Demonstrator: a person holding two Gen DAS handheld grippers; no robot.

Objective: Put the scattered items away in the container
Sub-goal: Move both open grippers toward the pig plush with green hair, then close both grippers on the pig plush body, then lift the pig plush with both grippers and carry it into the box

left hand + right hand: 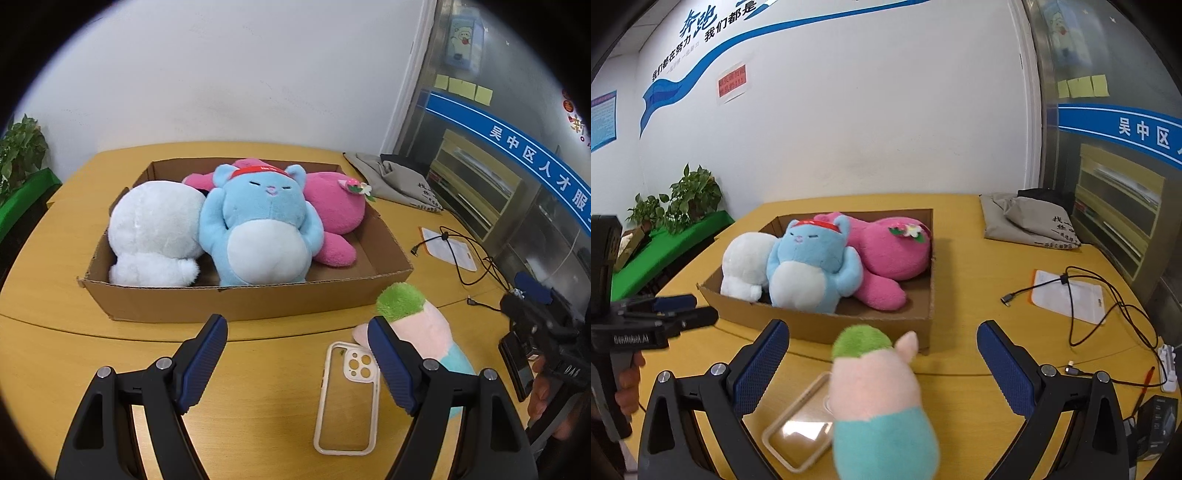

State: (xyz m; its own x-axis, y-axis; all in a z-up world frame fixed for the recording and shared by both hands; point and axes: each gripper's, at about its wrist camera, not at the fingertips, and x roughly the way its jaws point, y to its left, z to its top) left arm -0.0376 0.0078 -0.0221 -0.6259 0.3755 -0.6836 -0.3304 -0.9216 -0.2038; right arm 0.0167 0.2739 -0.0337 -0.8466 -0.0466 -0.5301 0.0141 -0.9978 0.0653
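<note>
A cardboard box (258,301) (820,325) on the yellow table holds a white plush (155,229) (746,262), a blue plush (258,229) (809,266) and a pink plush (332,206) (890,254). A small plush with green hair, pink body and teal bottom (417,325) (875,398) lies on the table in front of the box, partly on a clear phone case (347,398) (798,428). My left gripper (297,365) is open and empty, in front of the box. My right gripper (882,365) is open, its fingers either side of the small plush, not touching.
A grey cloth bag (399,181) (1027,221) lies at the table's back right. A black cable (461,254) (1108,299) and a white packet (1067,295) lie right of the box. Potted plants (683,199) stand on a green shelf at the left.
</note>
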